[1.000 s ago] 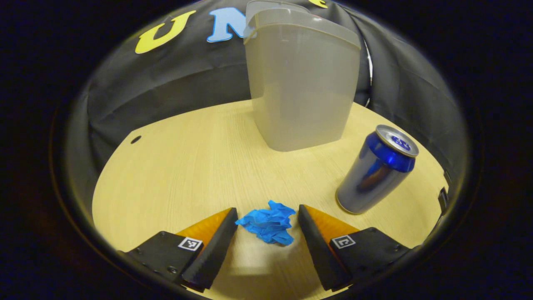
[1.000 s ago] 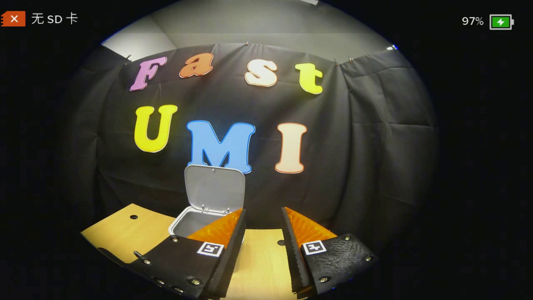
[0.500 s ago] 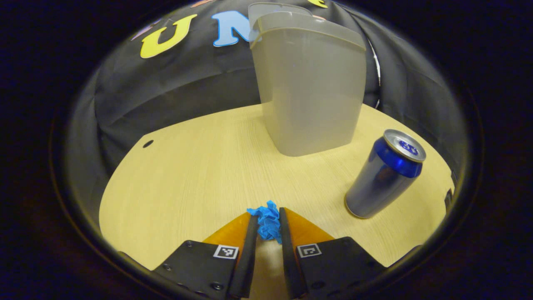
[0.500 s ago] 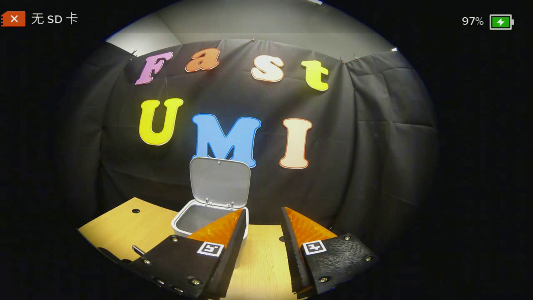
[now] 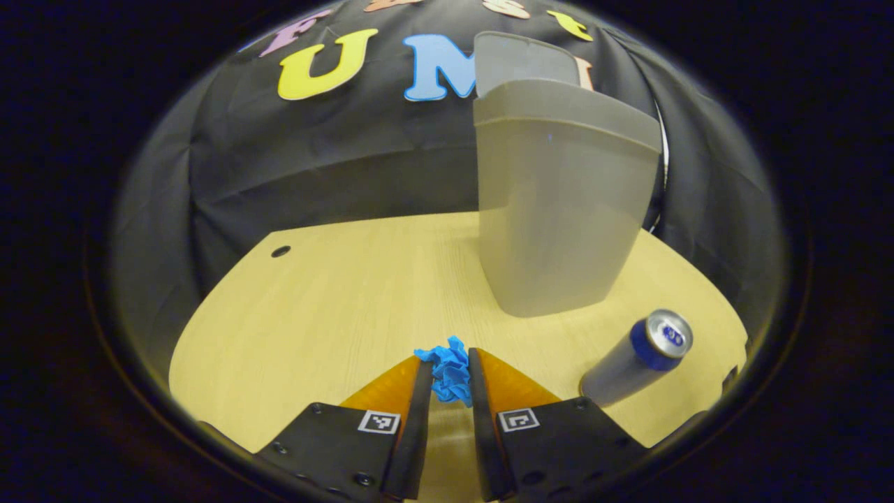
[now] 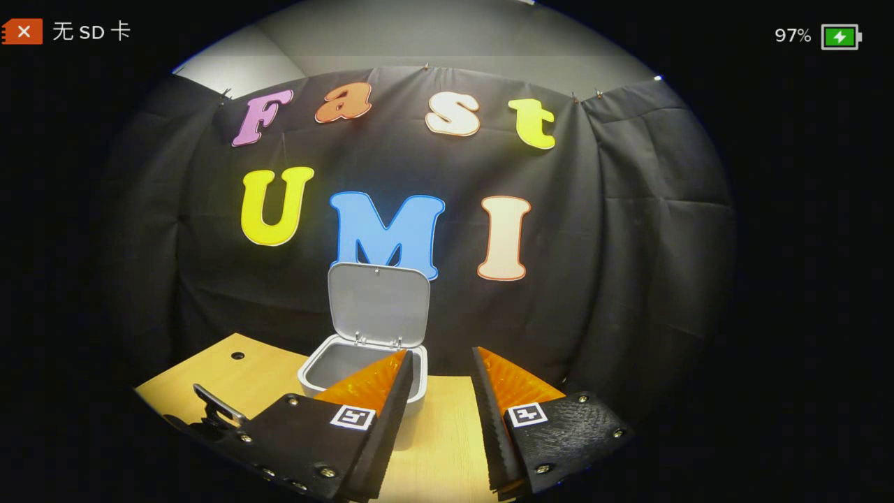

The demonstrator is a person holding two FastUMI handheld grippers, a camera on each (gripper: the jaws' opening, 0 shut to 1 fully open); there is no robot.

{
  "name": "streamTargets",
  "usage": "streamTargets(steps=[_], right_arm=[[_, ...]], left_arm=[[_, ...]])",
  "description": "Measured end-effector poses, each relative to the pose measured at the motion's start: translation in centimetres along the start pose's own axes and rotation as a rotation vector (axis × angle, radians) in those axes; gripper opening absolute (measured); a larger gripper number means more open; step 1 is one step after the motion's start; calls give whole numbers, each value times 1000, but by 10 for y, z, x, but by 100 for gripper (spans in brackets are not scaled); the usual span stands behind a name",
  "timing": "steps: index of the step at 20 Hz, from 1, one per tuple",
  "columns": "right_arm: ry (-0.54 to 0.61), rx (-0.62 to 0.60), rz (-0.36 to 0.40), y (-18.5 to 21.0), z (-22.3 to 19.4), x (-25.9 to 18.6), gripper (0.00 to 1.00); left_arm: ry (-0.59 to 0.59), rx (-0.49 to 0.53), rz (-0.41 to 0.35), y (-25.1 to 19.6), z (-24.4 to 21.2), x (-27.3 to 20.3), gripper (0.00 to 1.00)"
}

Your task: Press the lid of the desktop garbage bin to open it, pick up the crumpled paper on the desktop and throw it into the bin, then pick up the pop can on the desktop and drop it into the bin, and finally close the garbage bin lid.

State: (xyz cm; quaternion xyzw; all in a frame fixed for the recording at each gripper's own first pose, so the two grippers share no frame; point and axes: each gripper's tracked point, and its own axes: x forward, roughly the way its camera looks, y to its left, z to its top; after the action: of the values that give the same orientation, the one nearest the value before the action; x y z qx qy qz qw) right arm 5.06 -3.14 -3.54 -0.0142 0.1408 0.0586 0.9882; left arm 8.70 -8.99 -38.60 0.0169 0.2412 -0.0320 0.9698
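**Now the paper is in the fingers, bin waiting open**

Clearly the left gripper (image 5: 447, 374) has its fingers clenched on the blue paper (image 5: 447, 369), which sits pinched at the tips, in front of the bin (image 5: 559, 209) and to the bin's left. Whether the wad is clear of the desk (image 5: 349, 293) I cannot tell. By its look it should be very light and soft, so it squashes rather than resists; a hold across its middle, as here, seems right, though a loose fold could slip out if the grip eases.

In the right gripper view the bin's lid (image 6: 379, 304) stands upright, so the mouth is free to take the wad. The right gripper (image 6: 440, 377) hovers before the bin with its fingers parted and nothing between them.

Right of the bin's foot stands the can (image 5: 639, 356), upright. It looks stiff, smooth and probably slippery; taking it around the mid-body would likely serve best.
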Motion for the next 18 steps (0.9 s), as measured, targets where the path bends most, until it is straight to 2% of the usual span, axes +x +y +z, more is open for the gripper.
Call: streamTargets(steps=[5, 6, 9, 18], right_arm=[[-9, 25, 20, 3, -1, 0, 55], [-11, 31, 21, 2, -1, 0, 55], [-13, 47, 19, -3, -4, 0, 55], [-6, 119, -33, -42, -18, -5, 55]], left_arm=[[-105, -44, 3, 4, 58, -12, 39], [-126, -46, 2, 3, 71, -14, 35], [-194, -48, -12, -4, 111, -21, 39], [-369, -21, -84, -41, 235, -31, 39]])
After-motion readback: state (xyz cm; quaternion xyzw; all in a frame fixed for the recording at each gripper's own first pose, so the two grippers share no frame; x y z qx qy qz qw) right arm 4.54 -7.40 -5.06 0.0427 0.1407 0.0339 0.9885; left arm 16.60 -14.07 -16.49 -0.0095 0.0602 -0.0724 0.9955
